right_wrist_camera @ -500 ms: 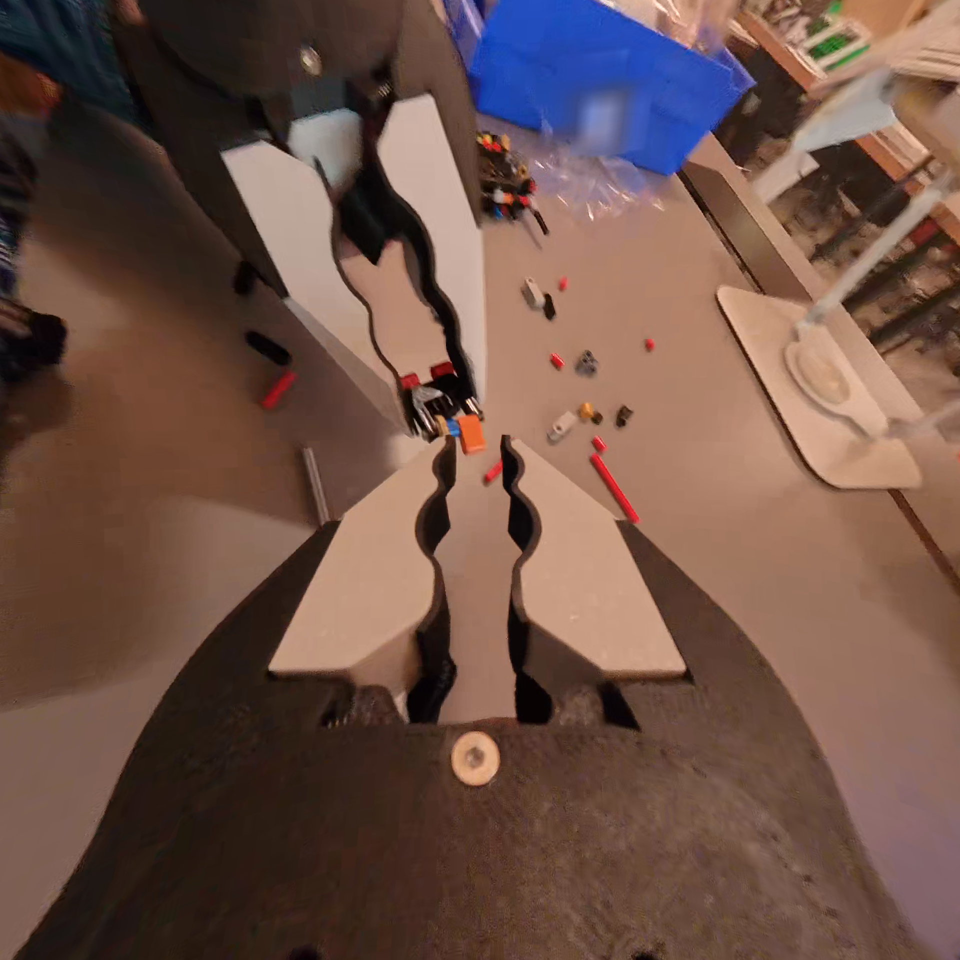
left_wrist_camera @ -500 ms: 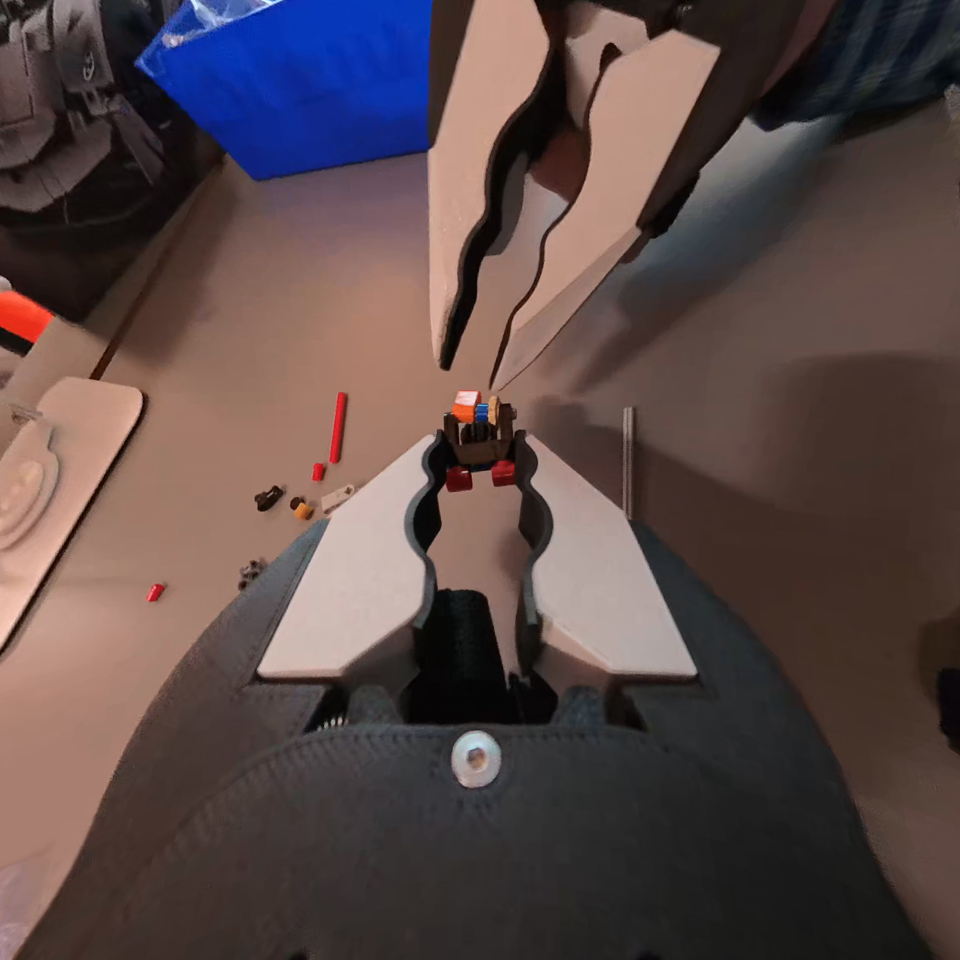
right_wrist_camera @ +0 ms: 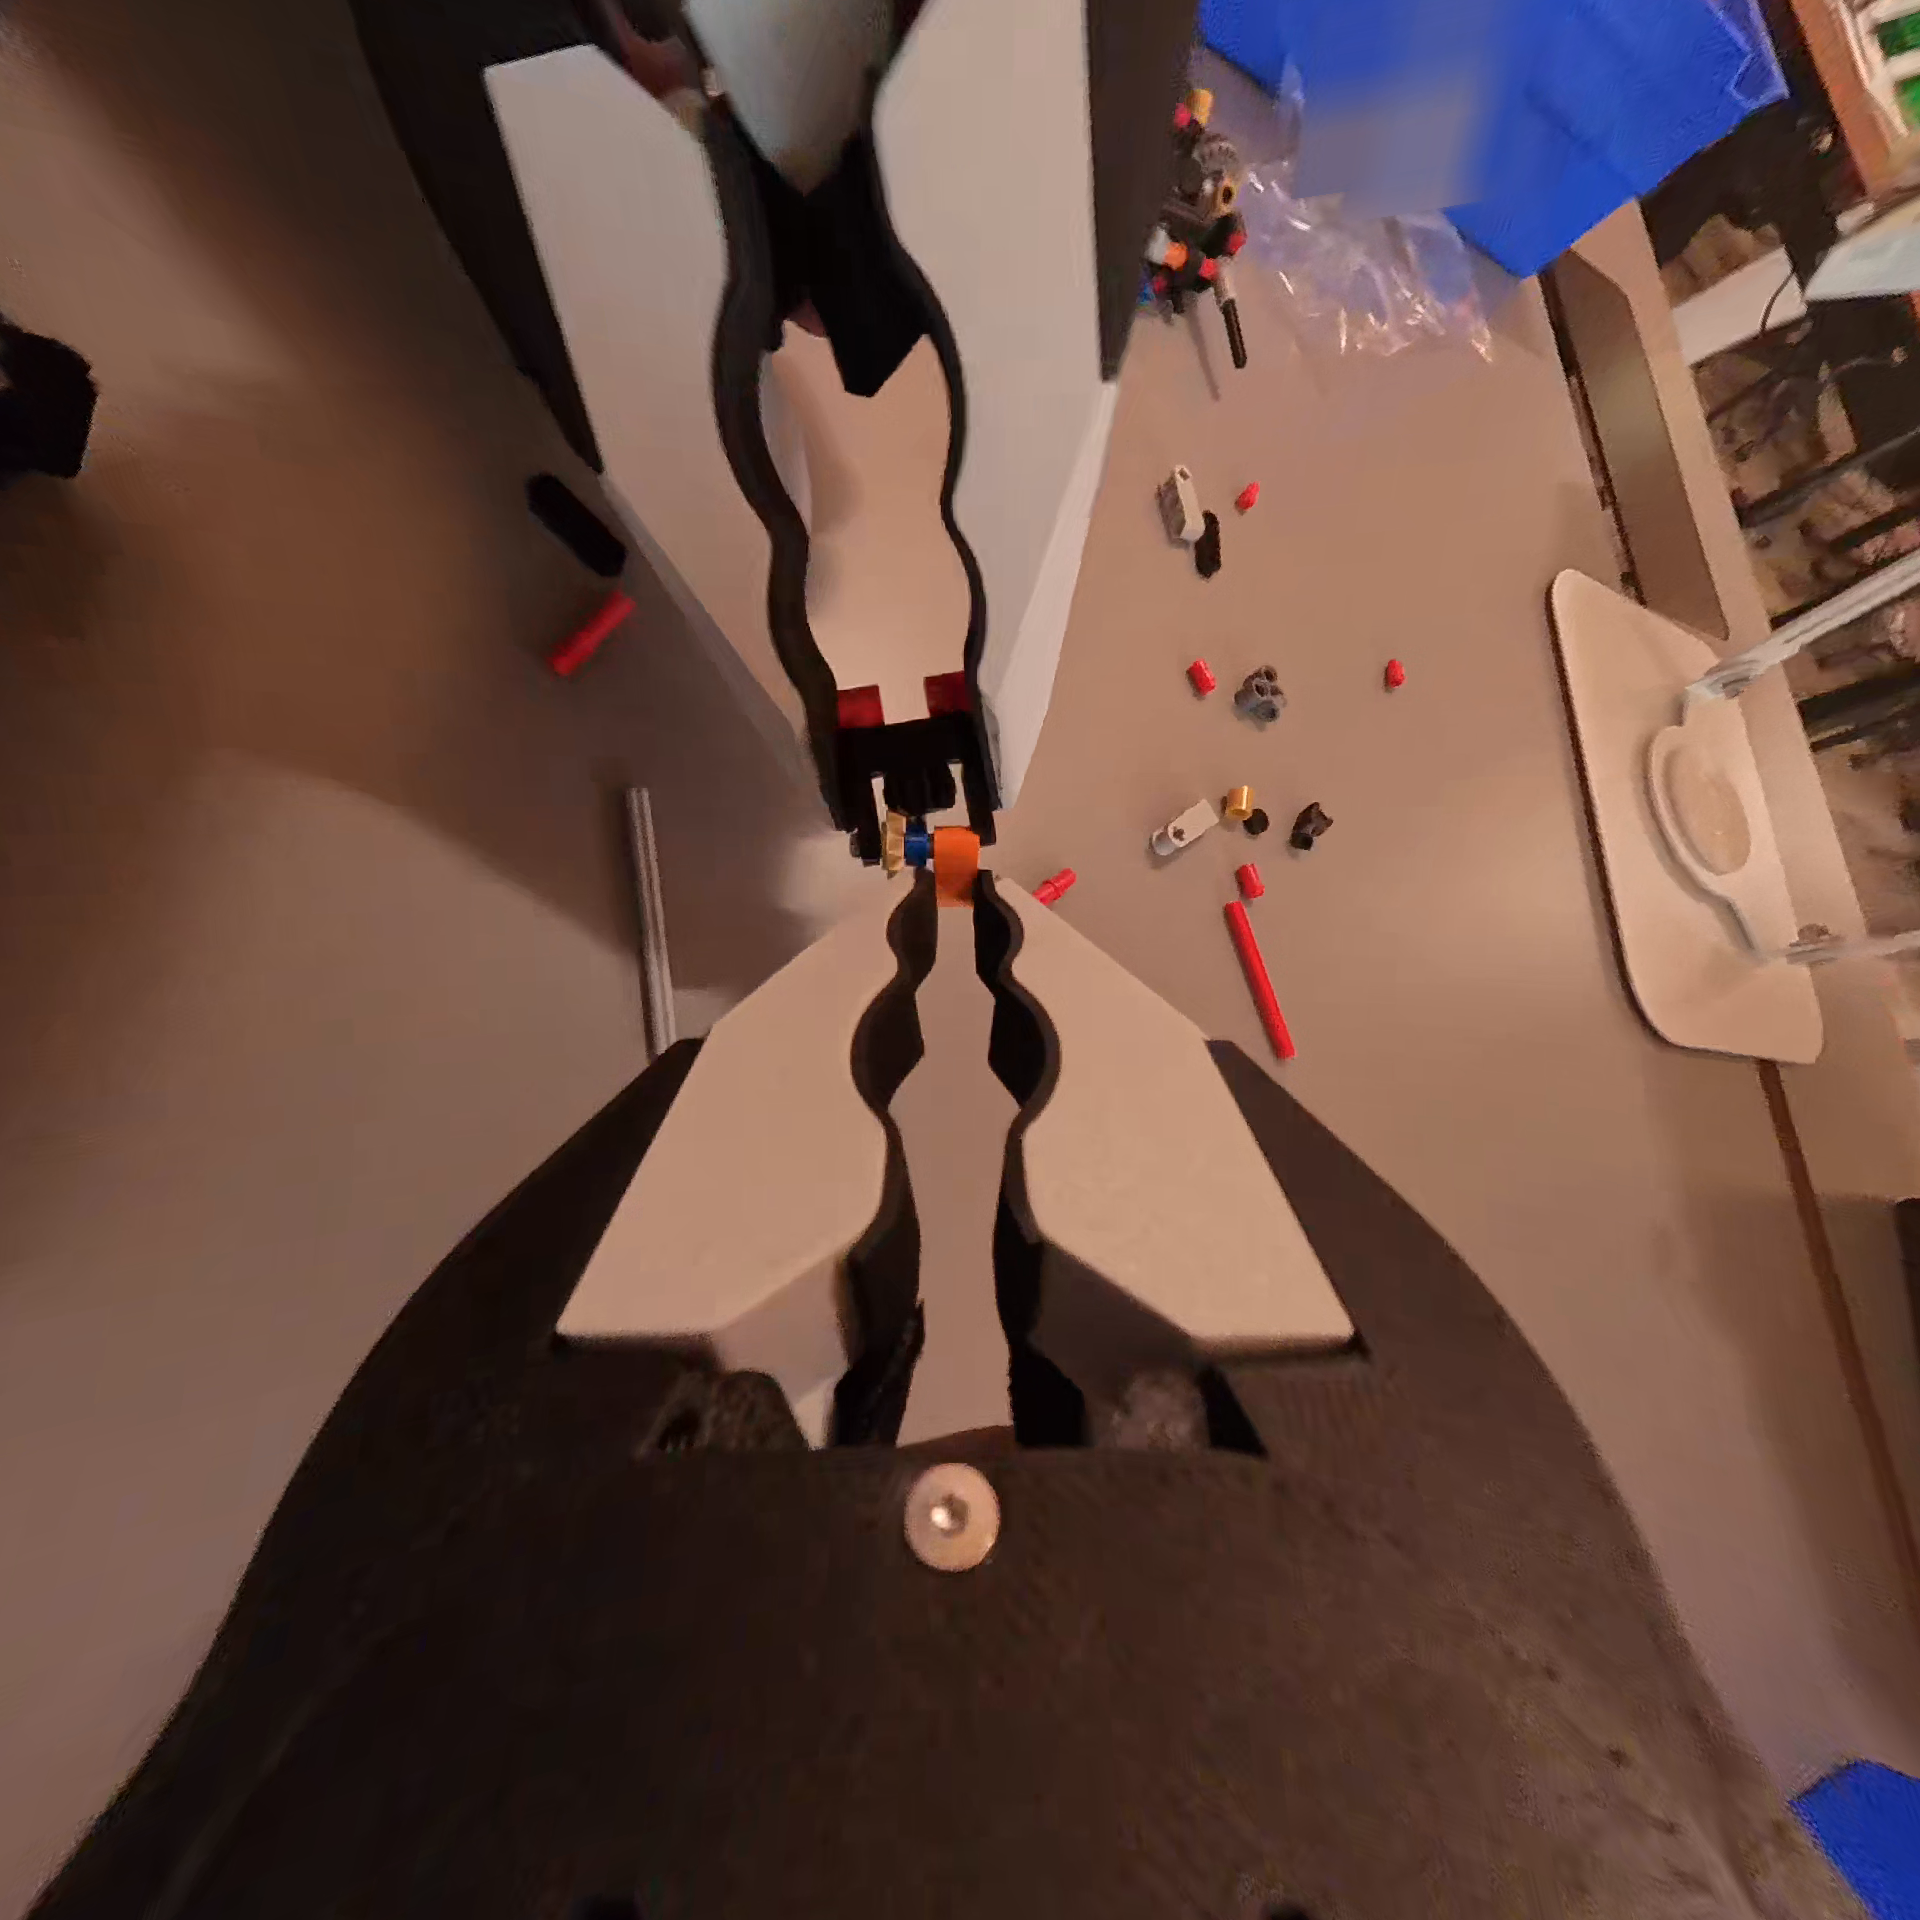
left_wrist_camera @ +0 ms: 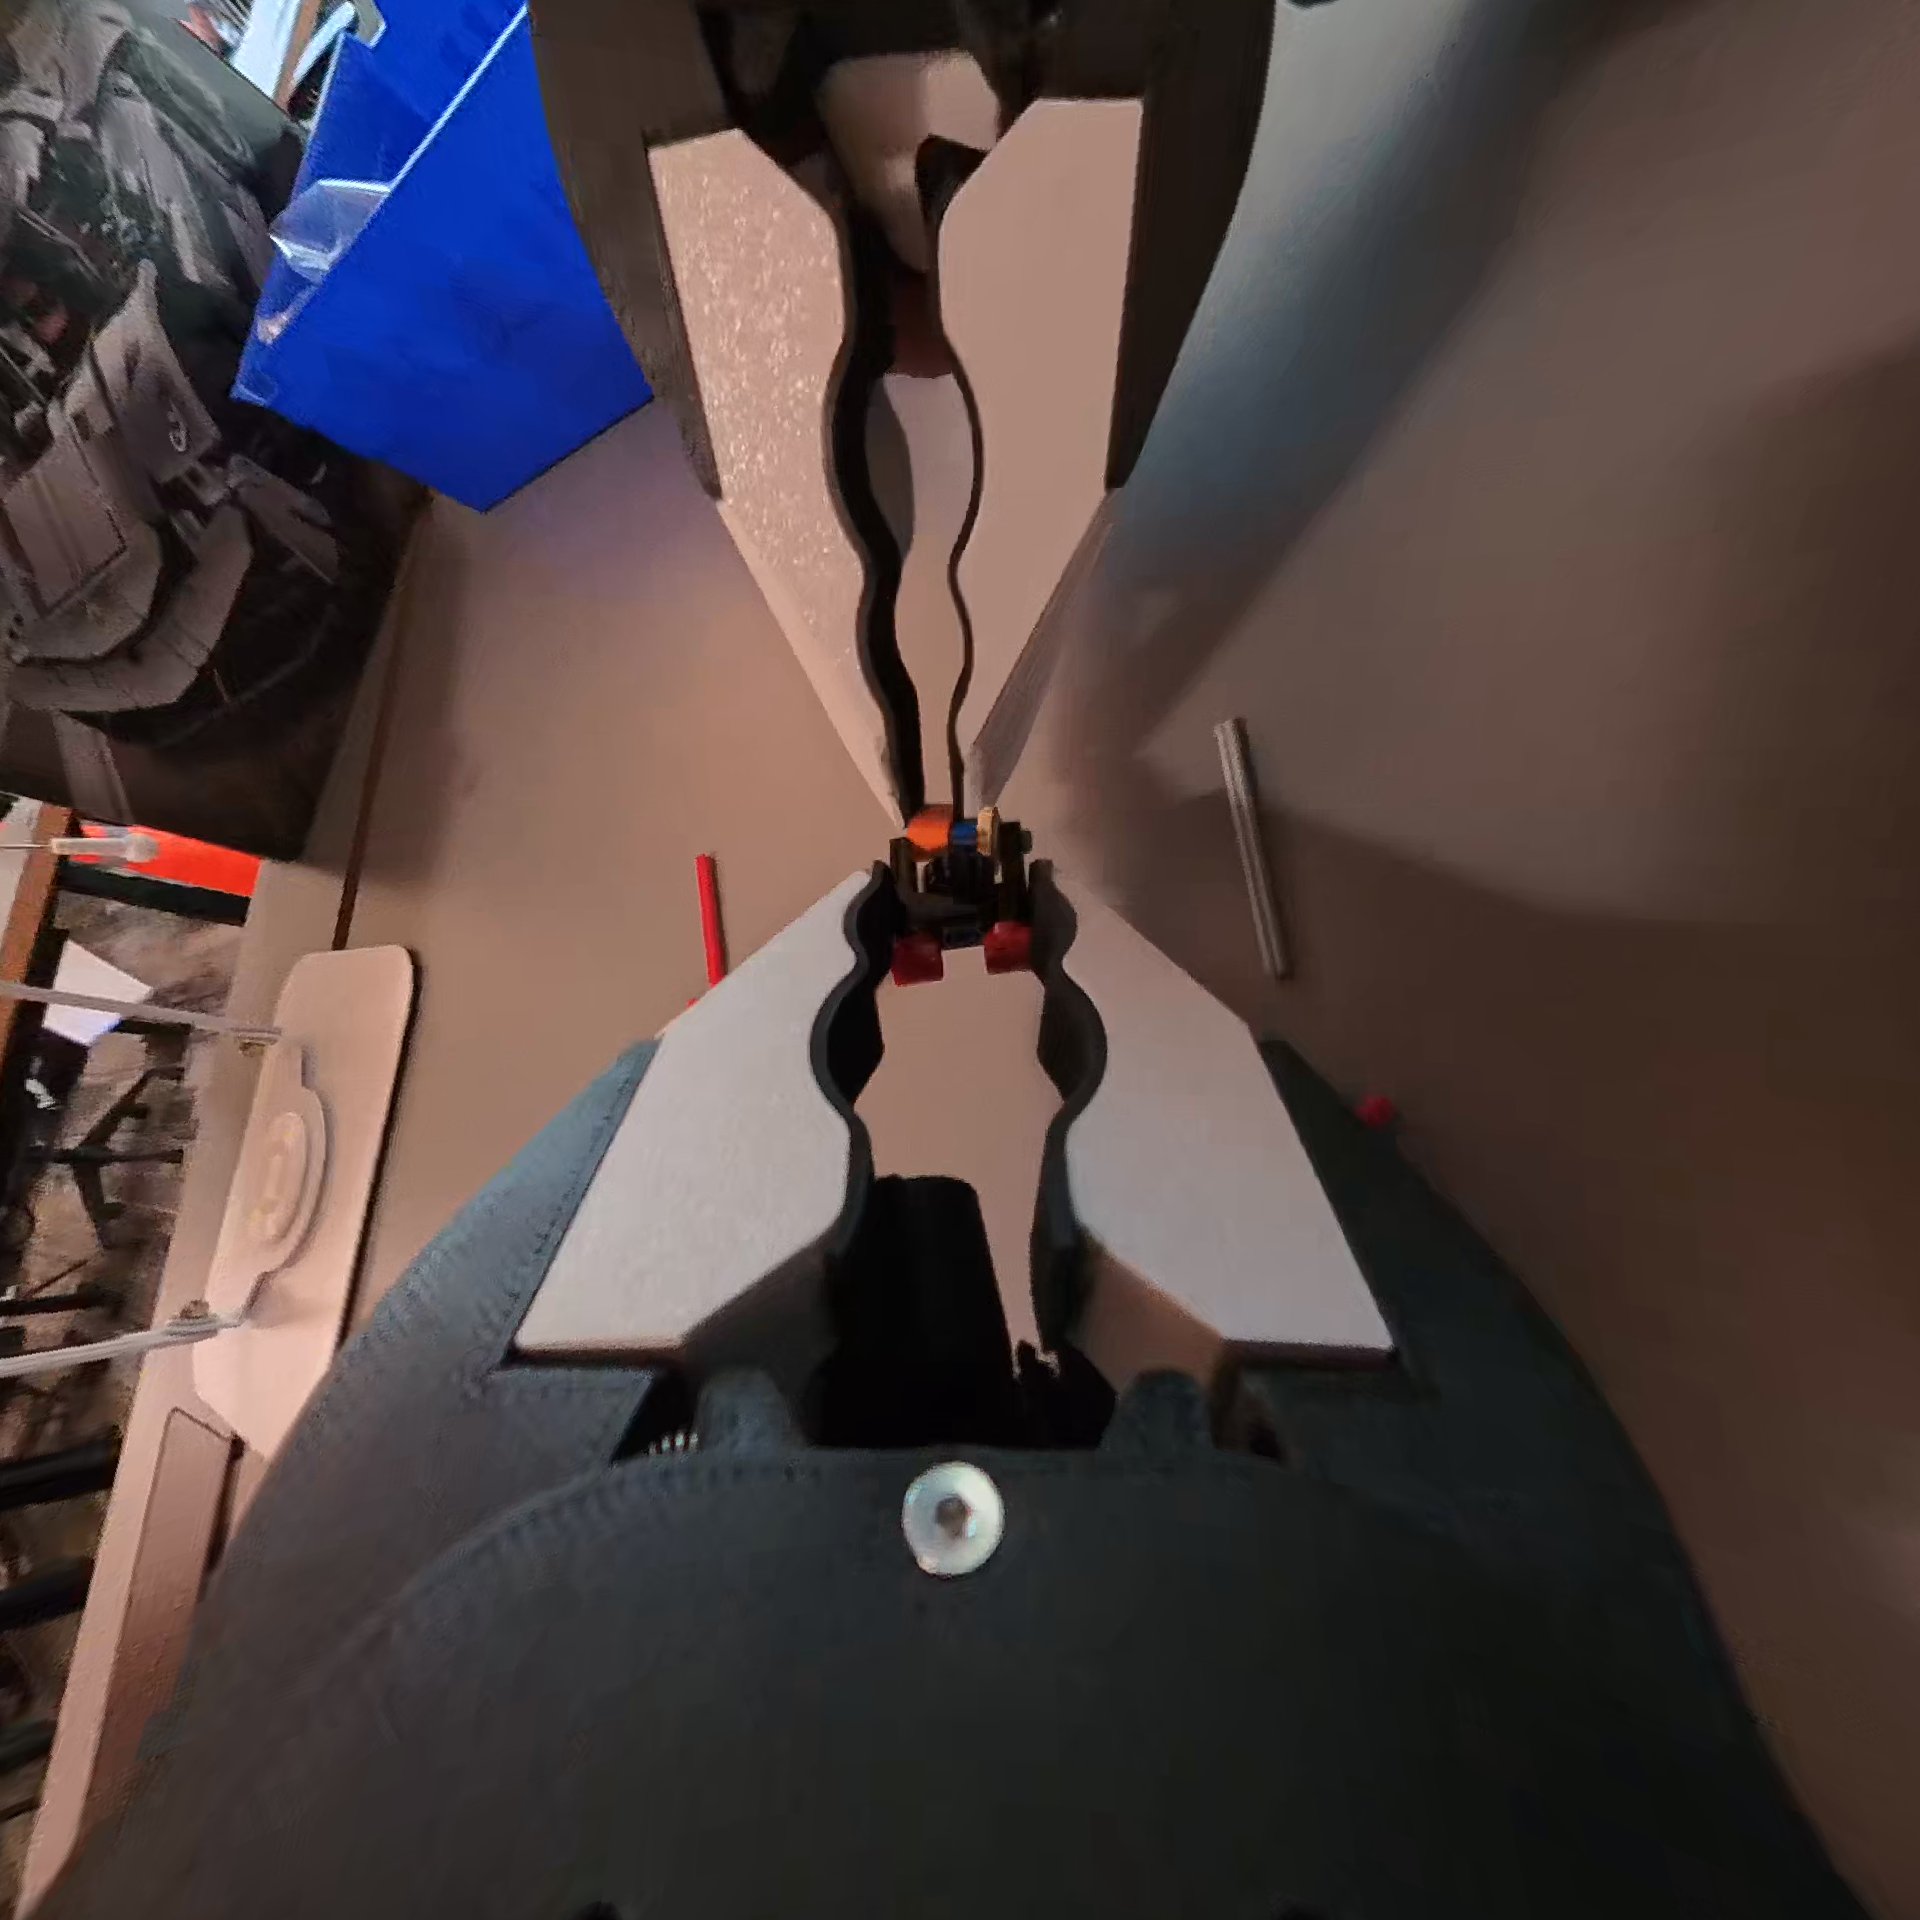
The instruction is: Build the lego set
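My left gripper (left_wrist_camera: 956, 894) is shut on a small black lego assembly (left_wrist_camera: 961, 904) with two red pins at its near end, held above the table. An axle across its far end carries an orange piece (left_wrist_camera: 928, 831), a blue piece and a tan gear. My right gripper (left_wrist_camera: 940, 805) comes in from opposite, tip to tip with the left. In the right wrist view my right gripper (right_wrist_camera: 954, 899) is pinched on the orange piece (right_wrist_camera: 954, 862), with only a narrow gap between its jaws. The left gripper (right_wrist_camera: 914, 821) holds the assembly (right_wrist_camera: 909, 758) just beyond.
Loose lego parts (right_wrist_camera: 1226, 821) and a long red axle (right_wrist_camera: 1257, 977) lie on the table to the right. A grey rod (right_wrist_camera: 649, 914) lies to the left. A blue bin (right_wrist_camera: 1507, 104), a clear bag of parts (right_wrist_camera: 1205, 229) and a white stand base (right_wrist_camera: 1683, 831) sit near the table edge. Less than 4 cm separates the two grippers' tips.
The right gripper has moved in to the assembly and narrowed its jaws onto the orange piece. The two grippers now meet tip to tip. The left gripper keeps its hold.
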Demonstrator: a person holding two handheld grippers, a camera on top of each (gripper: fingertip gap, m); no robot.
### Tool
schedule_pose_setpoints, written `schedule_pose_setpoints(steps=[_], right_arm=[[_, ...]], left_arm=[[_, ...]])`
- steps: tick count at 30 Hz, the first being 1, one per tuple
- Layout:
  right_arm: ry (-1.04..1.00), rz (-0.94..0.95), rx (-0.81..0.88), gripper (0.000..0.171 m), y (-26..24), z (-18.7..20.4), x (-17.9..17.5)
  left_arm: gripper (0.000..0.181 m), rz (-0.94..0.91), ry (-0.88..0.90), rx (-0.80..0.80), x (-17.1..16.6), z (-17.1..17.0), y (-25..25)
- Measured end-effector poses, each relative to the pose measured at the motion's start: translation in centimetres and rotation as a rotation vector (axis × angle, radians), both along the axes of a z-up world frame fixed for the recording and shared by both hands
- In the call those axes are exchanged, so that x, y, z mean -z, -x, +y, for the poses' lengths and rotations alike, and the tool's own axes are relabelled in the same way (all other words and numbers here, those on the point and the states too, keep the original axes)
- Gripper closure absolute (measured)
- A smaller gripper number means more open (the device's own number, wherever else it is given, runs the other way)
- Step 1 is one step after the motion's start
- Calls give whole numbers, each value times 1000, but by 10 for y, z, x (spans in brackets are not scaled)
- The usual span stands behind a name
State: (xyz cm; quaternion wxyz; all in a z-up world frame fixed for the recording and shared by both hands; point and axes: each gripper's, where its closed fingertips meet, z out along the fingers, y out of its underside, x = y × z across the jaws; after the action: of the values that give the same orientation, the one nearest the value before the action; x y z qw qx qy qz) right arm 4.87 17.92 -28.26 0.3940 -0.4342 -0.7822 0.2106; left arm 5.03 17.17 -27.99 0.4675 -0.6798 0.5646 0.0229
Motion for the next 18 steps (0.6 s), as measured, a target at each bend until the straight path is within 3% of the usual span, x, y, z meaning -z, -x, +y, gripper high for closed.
schedule_pose_setpoints(steps=[8, 18], right_arm=[[130, 55, 158, 167, 7, 9, -1], [253, 63, 226, 167, 12, 10, 2]], left_arm=[[157, 0, -80, -107, -6, 8, 8], [156, 49, -85, -95, -3, 6, 10]])
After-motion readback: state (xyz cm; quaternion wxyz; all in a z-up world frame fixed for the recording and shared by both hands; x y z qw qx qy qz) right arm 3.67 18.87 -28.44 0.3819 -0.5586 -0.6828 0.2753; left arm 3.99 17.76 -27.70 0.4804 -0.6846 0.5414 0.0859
